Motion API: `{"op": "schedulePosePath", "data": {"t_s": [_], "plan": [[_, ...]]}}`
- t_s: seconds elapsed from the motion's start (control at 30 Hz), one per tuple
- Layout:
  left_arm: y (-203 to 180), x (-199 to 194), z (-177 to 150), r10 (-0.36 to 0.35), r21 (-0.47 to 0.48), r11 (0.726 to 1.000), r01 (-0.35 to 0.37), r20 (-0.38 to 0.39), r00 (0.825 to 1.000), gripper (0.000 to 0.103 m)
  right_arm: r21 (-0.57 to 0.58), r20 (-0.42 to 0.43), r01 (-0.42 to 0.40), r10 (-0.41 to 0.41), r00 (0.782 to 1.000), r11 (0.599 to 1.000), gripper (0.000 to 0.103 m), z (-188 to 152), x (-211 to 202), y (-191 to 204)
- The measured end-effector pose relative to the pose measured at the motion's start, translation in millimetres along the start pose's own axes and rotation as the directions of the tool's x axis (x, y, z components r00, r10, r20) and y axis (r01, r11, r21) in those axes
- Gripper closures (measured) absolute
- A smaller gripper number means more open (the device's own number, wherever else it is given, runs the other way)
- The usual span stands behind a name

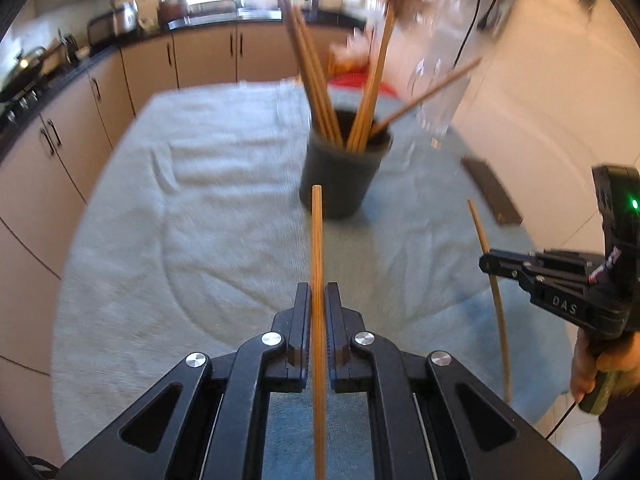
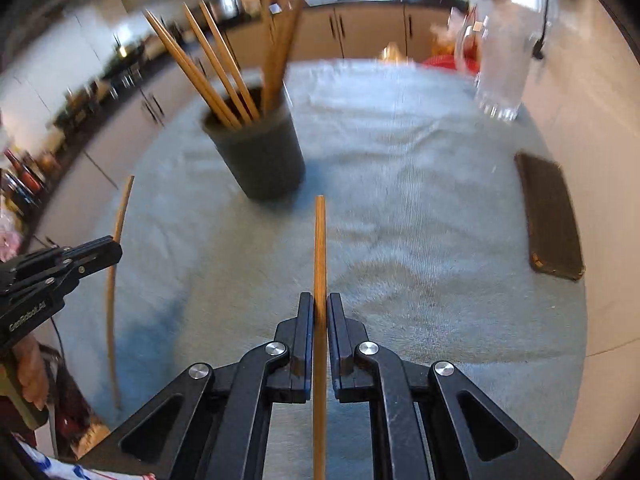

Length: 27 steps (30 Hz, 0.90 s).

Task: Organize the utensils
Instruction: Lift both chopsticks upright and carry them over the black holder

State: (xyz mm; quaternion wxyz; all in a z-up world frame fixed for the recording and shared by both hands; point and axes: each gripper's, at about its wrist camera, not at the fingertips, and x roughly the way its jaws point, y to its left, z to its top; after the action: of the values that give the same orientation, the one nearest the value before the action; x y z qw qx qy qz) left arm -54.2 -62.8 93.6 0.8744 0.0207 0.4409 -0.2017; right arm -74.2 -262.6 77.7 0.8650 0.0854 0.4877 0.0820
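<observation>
A dark grey cup (image 1: 340,172) holding several wooden chopsticks (image 1: 316,92) stands on the pale blue towel (image 1: 180,220). My left gripper (image 1: 318,292) is shut on one chopstick (image 1: 317,240) that points at the cup, above the towel. My right gripper (image 2: 320,300) is shut on another chopstick (image 2: 320,248), to the right of the cup (image 2: 256,152). Each gripper shows in the other's view, the right gripper (image 1: 486,262) holding its chopstick (image 1: 494,292) and the left gripper (image 2: 116,246) holding its chopstick (image 2: 114,280).
A dark flat case (image 2: 552,216) lies on the towel at the right, also in the left wrist view (image 1: 492,192). A clear glass jar (image 2: 504,52) stands at the far right. Kitchen cabinets (image 1: 208,56) run behind and to the left. A white wall (image 1: 560,80) is at the right.
</observation>
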Motion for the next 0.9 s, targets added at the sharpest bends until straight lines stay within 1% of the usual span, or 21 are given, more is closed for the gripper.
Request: {"op": "schedulePosePath", "data": {"t_s": [0.1, 0.13, 0.27, 0.33, 0.5, 0.63, 0.73, 0.9], "plan": [[-5, -22, -1, -0.002, 0.001, 1.0, 0.002, 0.075, 0.997, 0.097, 0.005, 0.096, -0.011, 0.01, 0.995, 1.0, 0.096, -7, -26, 4], [-6, -31, -3, 0.0, 0.003, 1.0, 0.0, 0.105, 0.995, 0.097, 0.008, 0.121, -0.017, 0.016, 0.993, 1.0, 0.096, -11, -31, 5], [-18, -52, -17, 0.022, 0.028, 0.999, -0.027, 0.173, 0.985, 0.097, 0.014, 0.202, -0.028, 0.024, 0.979, 1.0, 0.096, -28, -55, 14], [-22, -59, -23, 0.031, 0.042, 0.998, -0.04, 0.203, 0.979, 0.097, 0.009, 0.221, -0.027, 0.024, 0.975, 1.0, 0.096, -33, -59, 15], [-28, -74, -31, 0.041, 0.066, 0.996, -0.059, 0.251, 0.967, 0.097, -0.012, 0.254, -0.02, 0.022, 0.967, 1.0, 0.096, -42, -69, 26], [-31, -83, -34, 0.048, 0.089, 0.993, -0.077, 0.286, 0.957, 0.097, -0.023, 0.274, -0.017, 0.022, 0.961, 1.0, 0.096, -43, -75, 30], [-32, -91, -35, 0.042, 0.092, 0.993, -0.074, 0.314, 0.948, 0.097, -0.022, 0.299, -0.019, 0.025, 0.954, 1.0, 0.096, -41, -81, 32], [-28, -97, -30, 0.021, 0.057, 0.997, -0.043, 0.339, 0.941, 0.097, -0.019, 0.334, -0.03, 0.035, 0.942, 0.999, 0.096, -37, -87, 33]]}}
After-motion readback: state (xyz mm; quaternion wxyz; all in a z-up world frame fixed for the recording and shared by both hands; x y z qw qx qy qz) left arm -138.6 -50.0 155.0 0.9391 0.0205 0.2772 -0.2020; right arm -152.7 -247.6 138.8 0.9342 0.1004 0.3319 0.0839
